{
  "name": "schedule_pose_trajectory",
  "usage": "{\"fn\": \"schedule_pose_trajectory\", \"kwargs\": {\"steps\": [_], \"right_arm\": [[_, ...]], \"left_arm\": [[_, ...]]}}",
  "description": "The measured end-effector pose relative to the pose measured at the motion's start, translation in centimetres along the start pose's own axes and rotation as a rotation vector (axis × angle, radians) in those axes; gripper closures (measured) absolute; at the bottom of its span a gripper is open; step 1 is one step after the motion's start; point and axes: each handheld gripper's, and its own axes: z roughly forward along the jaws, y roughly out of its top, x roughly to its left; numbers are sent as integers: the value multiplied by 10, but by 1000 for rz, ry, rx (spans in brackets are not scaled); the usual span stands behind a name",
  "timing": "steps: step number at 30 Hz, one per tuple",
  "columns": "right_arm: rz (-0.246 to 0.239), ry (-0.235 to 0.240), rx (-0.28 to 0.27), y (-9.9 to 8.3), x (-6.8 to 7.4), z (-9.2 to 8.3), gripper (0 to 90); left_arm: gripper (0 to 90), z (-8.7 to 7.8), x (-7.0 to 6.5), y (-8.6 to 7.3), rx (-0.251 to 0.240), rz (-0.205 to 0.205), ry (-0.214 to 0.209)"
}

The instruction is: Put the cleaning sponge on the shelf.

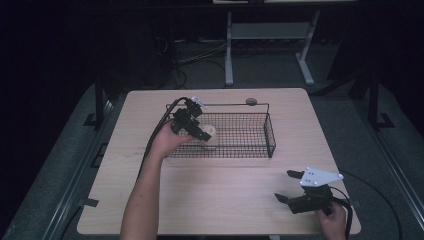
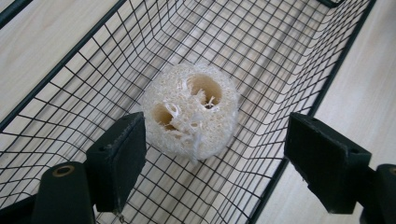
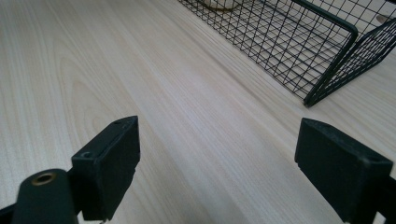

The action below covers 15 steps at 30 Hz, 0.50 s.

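Note:
A black wire basket stands on the middle of the wooden table. In its left end lies a pale loofah slice with holes through it. My left gripper reaches down into that end. In the left gripper view it is open wide, the loofah slice rests on the basket floor between the jaws, and the left jaw stands close beside it. My right gripper hovers open over the table's front right; in its own view it holds nothing, with the basket ahead.
The light wood table has bare room in front of the basket. A small grey disc sits by the basket's back rim. Beyond the table, a white desk frame and cables lie on the dark floor.

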Motion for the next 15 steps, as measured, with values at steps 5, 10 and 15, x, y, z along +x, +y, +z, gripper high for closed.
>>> {"fn": "schedule_pose_trajectory", "kwargs": {"steps": [5, 10, 15], "right_arm": [[-3, 1, 3, 0, 0, 1, 136], [-3, -1, 4, 0, 0, 1, 136], [-3, -2, 6, 0, 0, 1, 136]], "left_arm": [[205, -3, 0, -4, -2, 1, -7], [204, -5, -2, -9, -6, -6, -9], [204, -7, -2, -13, -2, -11, -7]]}}
